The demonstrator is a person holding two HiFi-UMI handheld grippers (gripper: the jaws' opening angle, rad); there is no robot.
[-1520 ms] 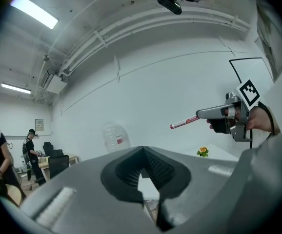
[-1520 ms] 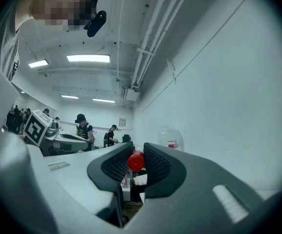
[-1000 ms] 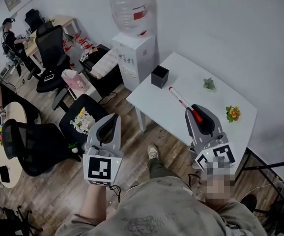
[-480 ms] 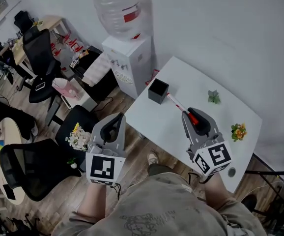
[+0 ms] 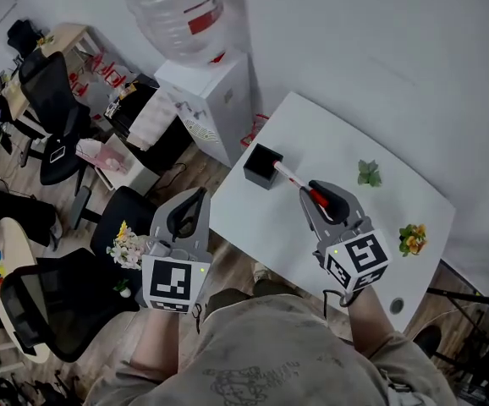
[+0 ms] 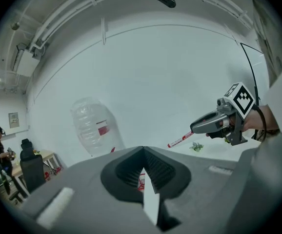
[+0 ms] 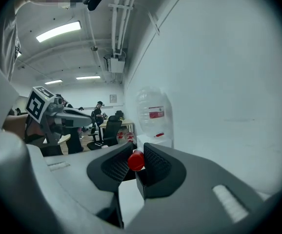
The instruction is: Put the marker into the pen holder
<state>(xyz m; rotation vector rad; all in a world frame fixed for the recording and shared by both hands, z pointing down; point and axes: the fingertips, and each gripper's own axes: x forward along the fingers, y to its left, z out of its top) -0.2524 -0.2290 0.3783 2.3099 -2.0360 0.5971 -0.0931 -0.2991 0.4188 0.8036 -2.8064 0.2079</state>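
A white rectangular table (image 5: pixel 346 134) stands against the pale wall and takes up most of the space in front of the person. Just beside its far corner is a white water dispenser (image 5: pixel 215 91) with a big clear plastic bottle (image 5: pixel 173 11) upended on top. Black office chairs are scattered over the room to the left, the nearest black swivel chair (image 5: pixel 46 299) well apart from the table.

The person holds both tools out in front. The left grey two-jaw gripper (image 5: pixel 195 197) hangs off the table's near edge, beside it rather than over it. Its own view shows the ribbed pads pressed together with nothing between them. The right grey two-jaw gripper (image 5: pixel 315 194) is over the tabletop and points toward the far corner. In its own view the jaws pinch the red-capped end of the marker, with the cap sitting between the two ribbed pads.

A small black square pen holder (image 5: pixel 260 166) sits upright near the table's far corner, its opening facing up. The white marker with a red cap (image 5: pixel 288 177) runs in a slanted line from the right gripper's jaws to that holder. Its free tip reaches the rim on the side nearest the gripper, but I cannot tell whether the tip has crossed into the opening. Seen from the left gripper, the marker sticks out of the right tool, clear of the tabletop.

Further along the table, a little green potted plant (image 5: pixel 368 173) stands near the wall side. A tiny pot of orange flowers (image 5: pixel 412 238) sits near the right-hand edge, both apart from the grippers.
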